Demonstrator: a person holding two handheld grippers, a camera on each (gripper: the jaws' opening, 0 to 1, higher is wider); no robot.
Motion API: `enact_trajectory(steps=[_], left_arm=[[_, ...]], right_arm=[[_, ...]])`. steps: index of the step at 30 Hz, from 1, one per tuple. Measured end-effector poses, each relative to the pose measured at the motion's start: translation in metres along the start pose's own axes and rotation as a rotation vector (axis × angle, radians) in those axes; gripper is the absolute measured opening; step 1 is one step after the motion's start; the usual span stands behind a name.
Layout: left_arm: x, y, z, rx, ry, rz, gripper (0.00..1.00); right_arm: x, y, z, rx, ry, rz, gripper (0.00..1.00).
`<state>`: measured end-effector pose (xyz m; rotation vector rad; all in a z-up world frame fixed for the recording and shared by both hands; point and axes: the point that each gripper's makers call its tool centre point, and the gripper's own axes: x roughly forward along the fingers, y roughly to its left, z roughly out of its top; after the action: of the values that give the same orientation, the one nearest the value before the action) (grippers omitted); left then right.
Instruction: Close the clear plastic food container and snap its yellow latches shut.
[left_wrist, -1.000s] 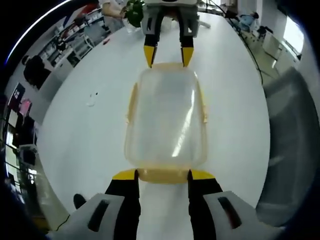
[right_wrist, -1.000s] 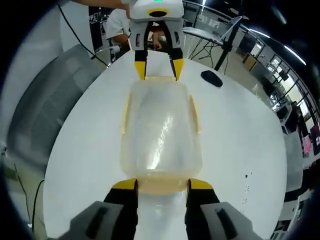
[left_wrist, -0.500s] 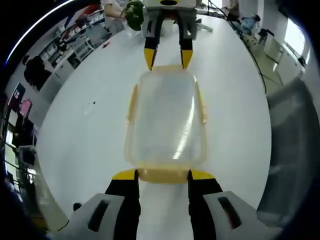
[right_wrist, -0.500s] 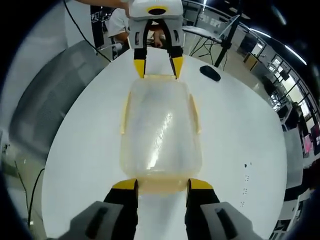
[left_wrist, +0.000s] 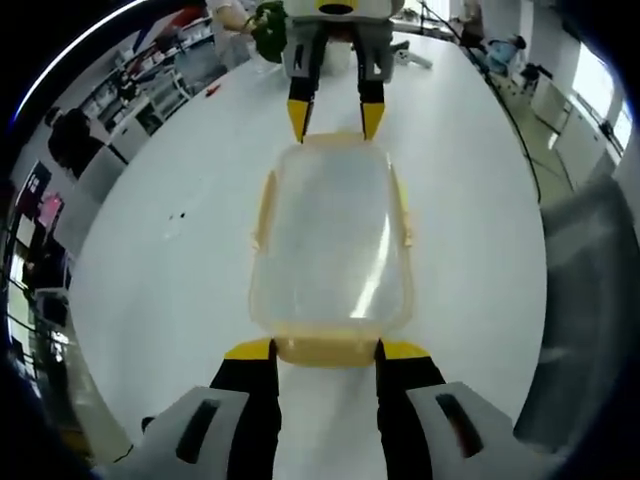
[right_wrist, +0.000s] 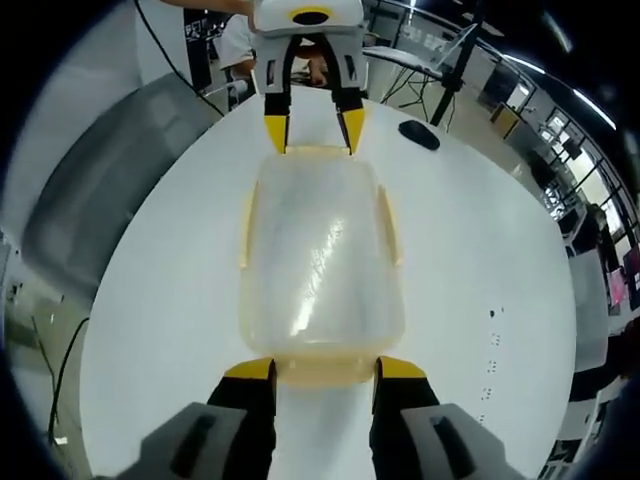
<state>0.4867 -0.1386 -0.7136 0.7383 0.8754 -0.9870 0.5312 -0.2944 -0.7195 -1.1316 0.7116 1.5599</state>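
Left gripper view: clear container (left_wrist: 330, 240) lying lid-on upon white bench (left_wrist: 170, 270), held between the two tools end to end. Left tool (left_wrist: 326, 349) with jaws spread, yellow tips flanking the near yellow latch (left_wrist: 325, 350), touching or just beside it. Right tool (left_wrist: 336, 118) opposite, jaws likewise spread at the far latch (left_wrist: 334, 136). Side latches (left_wrist: 263, 208) lying along the long edges, closed or not impossible to tell. Right gripper view: same container (right_wrist: 318, 262) lengthwise, right tool (right_wrist: 325, 368) spread about the near latch (right_wrist: 323, 371), left tool (right_wrist: 312, 128) at the far end. Dark mouse (right_wrist: 418, 134) on bench (right_wrist: 490, 270) well apart from container; grey chair (right_wrist: 110, 190) just beside bench edge.
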Motion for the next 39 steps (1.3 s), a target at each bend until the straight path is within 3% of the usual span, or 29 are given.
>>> enact_trajectory(steps=[18, 39], left_arm=[[0.008, -0.004, -0.003, -0.024, 0.008, -0.016, 0.34], [0.018, -0.005, -0.011, -0.044, 0.0, -0.037, 0.35]], right_arm=[[0.013, 0.0, -0.006, -0.002, 0.002, 0.046, 0.35], [0.021, -0.003, -0.007, -0.013, -0.01, 0.049, 0.35]])
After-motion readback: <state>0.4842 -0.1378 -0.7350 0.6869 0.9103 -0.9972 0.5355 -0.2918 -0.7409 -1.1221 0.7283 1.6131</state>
